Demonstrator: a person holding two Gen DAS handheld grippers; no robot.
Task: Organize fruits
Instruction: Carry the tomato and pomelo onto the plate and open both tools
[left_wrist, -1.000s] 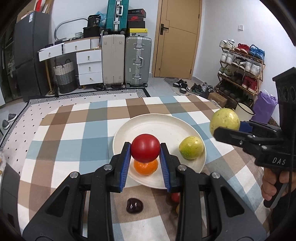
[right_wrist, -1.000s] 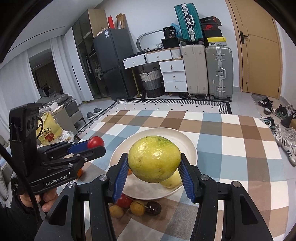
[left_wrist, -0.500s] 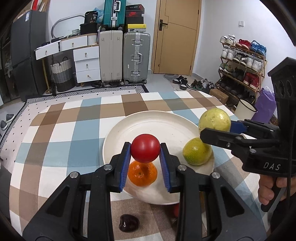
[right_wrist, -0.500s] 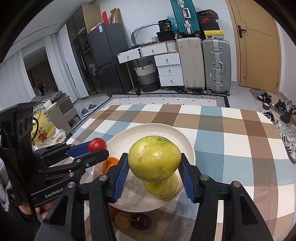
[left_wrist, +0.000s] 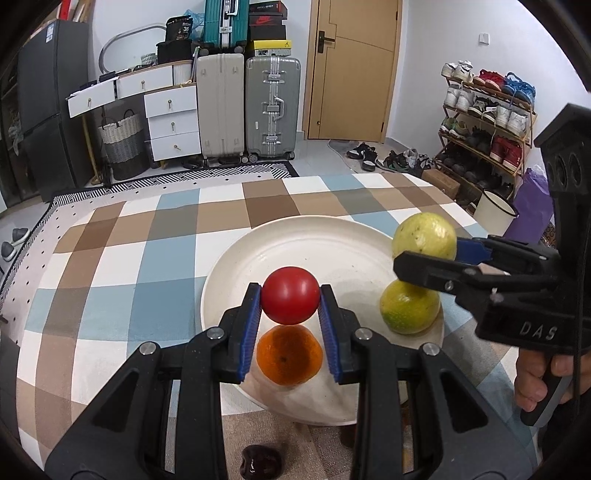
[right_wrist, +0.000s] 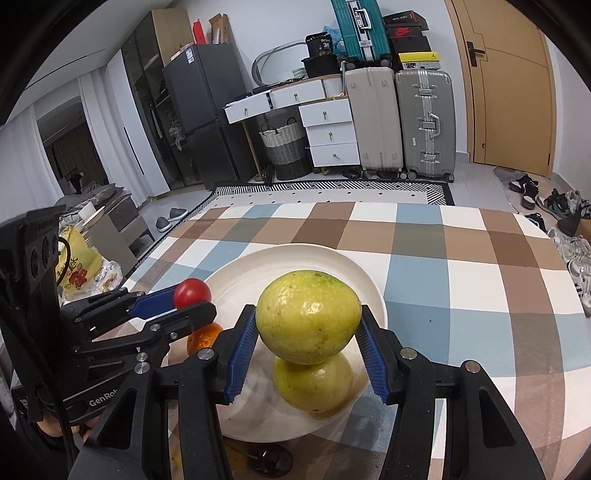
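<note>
Left wrist view, red fruit: the left tool (left_wrist: 290, 301) clamps a small red fruit (left_wrist: 290, 295), tomato-like, smooth and round, across its widest part; probably light, thin-skinned and easy to bruise, so a gentle squeeze suits it.
Left wrist view, tool opening: narrow, blue pads (left_wrist: 250, 332) pressed on both sides of the fruit.
Left wrist view, place: held above the white plate (left_wrist: 325, 240), directly over an orange (left_wrist: 289, 357) lying in it.
Right wrist view, green fruit: the right tool (right_wrist: 308, 326) grips a yellow-green fruit (right_wrist: 308, 317), larger, likely heavier and firm, with a waxy skin that may slip; the hold at its middle looks sound.
Right wrist view, tool opening: moderately wide, filled by the fruit.
Right wrist view, place: over a second green fruit (right_wrist: 314, 386) resting in the plate on the checked worktop (right_wrist: 480, 280).
</note>
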